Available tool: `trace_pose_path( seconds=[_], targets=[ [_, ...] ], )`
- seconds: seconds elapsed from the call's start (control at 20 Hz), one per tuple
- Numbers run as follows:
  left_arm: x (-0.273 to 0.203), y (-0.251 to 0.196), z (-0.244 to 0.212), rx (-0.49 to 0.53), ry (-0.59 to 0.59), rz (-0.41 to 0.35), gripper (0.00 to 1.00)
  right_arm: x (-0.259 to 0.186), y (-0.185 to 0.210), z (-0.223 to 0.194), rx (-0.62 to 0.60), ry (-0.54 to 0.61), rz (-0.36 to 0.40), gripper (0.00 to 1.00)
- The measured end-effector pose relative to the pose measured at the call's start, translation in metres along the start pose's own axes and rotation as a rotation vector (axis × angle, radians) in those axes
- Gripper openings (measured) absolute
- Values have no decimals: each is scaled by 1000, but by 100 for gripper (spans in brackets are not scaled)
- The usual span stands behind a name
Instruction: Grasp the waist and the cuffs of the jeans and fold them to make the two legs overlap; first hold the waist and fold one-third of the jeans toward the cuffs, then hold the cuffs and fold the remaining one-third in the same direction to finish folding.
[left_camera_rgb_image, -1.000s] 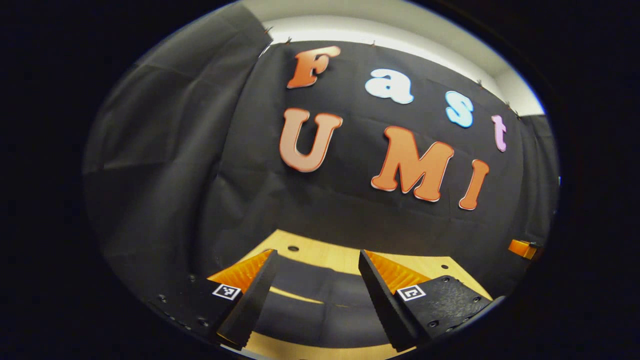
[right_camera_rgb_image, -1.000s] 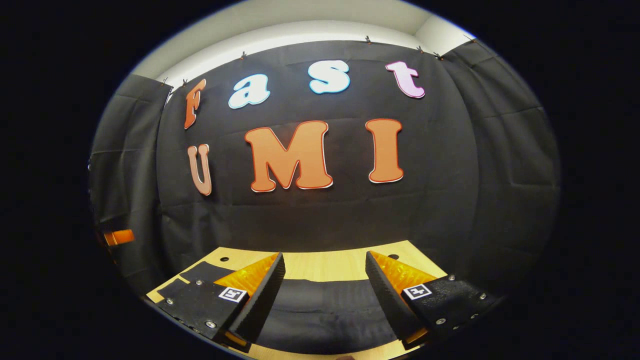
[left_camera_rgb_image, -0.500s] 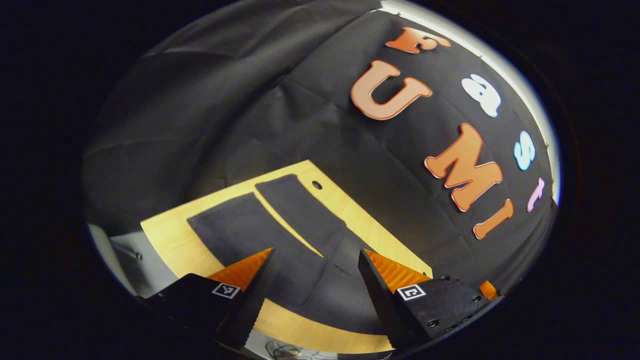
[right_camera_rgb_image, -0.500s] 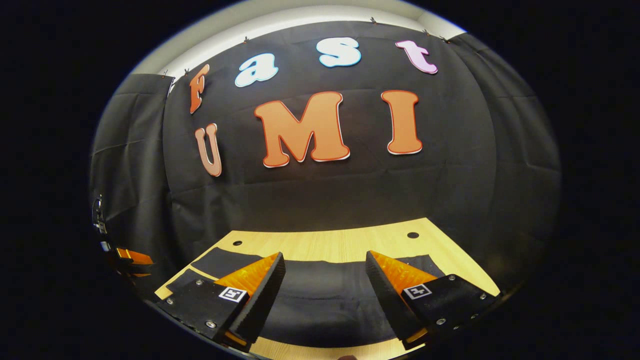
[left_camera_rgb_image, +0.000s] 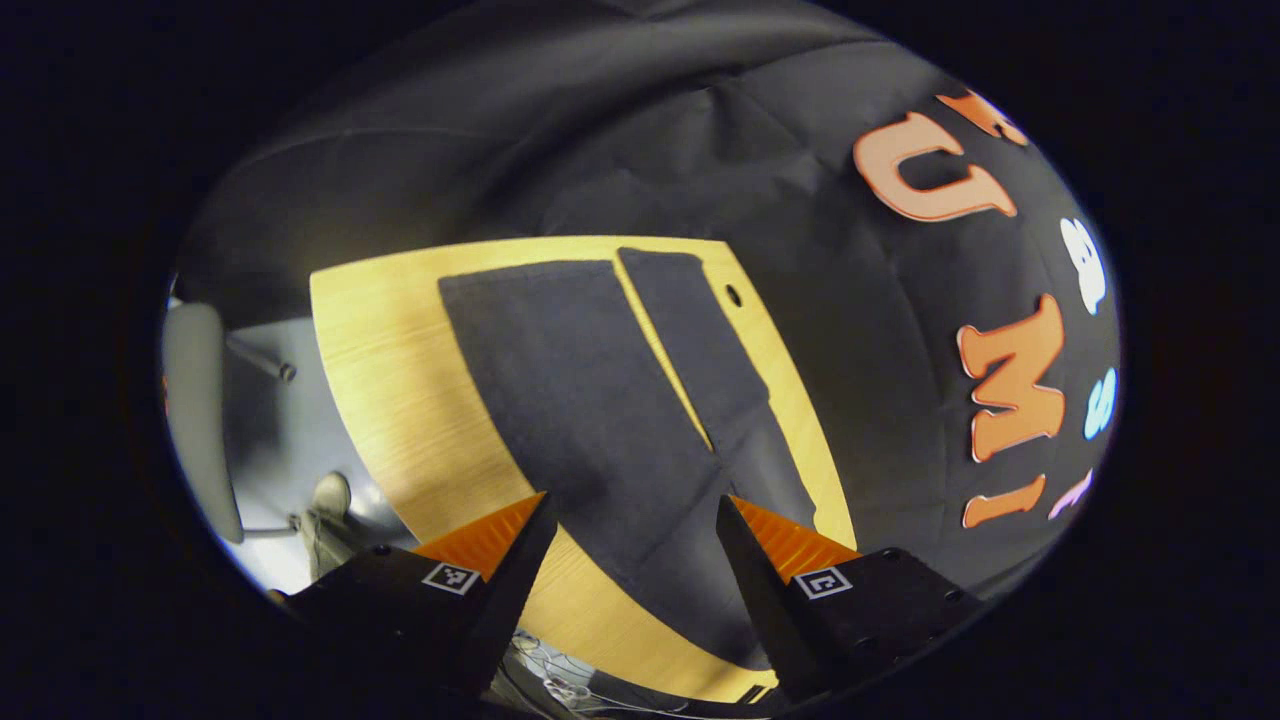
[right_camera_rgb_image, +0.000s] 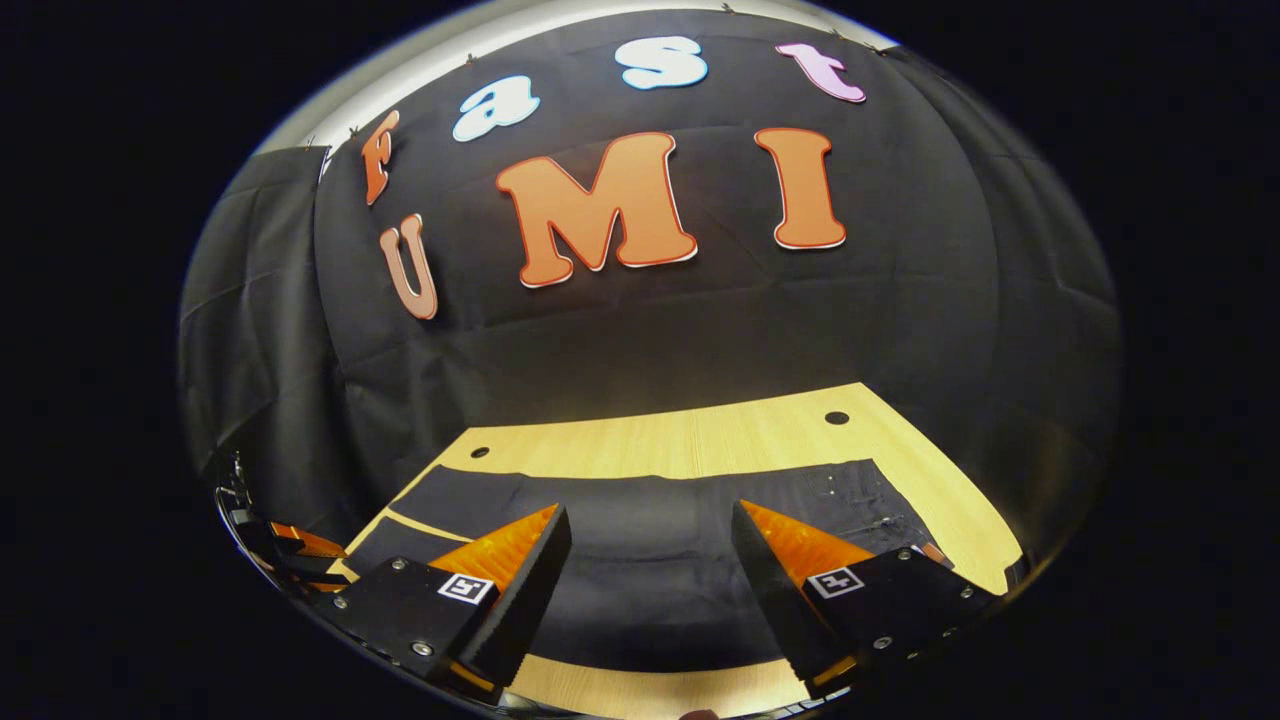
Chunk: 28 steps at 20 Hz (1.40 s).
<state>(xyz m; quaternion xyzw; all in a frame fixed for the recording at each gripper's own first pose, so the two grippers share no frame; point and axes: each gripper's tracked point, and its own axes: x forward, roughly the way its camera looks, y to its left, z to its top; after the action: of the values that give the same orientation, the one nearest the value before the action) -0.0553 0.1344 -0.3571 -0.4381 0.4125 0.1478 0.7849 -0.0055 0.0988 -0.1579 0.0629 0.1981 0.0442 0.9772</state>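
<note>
**Both grippers spread above jeans lying flat on the counter**

In the left gripper view, the left gripper (left_camera_rgb_image: 630, 560) hangs above the jeans (left_camera_rgb_image: 590, 400) with its two fingers spread wide and nothing between them. The dark jeans lie flat on the wooden counter (left_camera_rgb_image: 390, 380), both legs running away from the gripper with a thin strip of counter showing between them. A round hole (left_camera_rgb_image: 733, 296) in the counter sits just beside the far end of the jeans.

In the right gripper view, the right gripper (right_camera_rgb_image: 650, 575) is likewise spread, holding nothing, above the jeans (right_camera_rgb_image: 650, 520). The jeans stretch across the counter (right_camera_rgb_image: 700, 440) beneath the fingers. Beyond the jeans, bare counter reaches to the booth wall.
</note>
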Motion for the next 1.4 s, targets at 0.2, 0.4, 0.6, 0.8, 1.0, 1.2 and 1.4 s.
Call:
trace_pose_path(
  seconds=[0.2,0.4,0.6,0.8,1.0,1.2,1.4],
  targets=[
    [28,18,-12,-72,37,102,98,5,-13,-17,41,49,-16,98],
    [48,28,-4,-86,24,187,98,7,-22,-24,92,93,-22,98],
    [67,38,6,-124,19,268,98,11,-38,-36,93,133,-55,98],
    [74,40,6,-155,24,307,98,13,-51,-34,99,132,-80,98],
    [81,48,9,-100,29,369,98,16,-69,-38,91,164,-128,98],
    [94,36,22,-125,9,335,98,20,-74,-44,107,193,-139,98],
    [111,12,33,-145,-24,218,98,23,-71,-45,157,207,-130,98]
  ],
)
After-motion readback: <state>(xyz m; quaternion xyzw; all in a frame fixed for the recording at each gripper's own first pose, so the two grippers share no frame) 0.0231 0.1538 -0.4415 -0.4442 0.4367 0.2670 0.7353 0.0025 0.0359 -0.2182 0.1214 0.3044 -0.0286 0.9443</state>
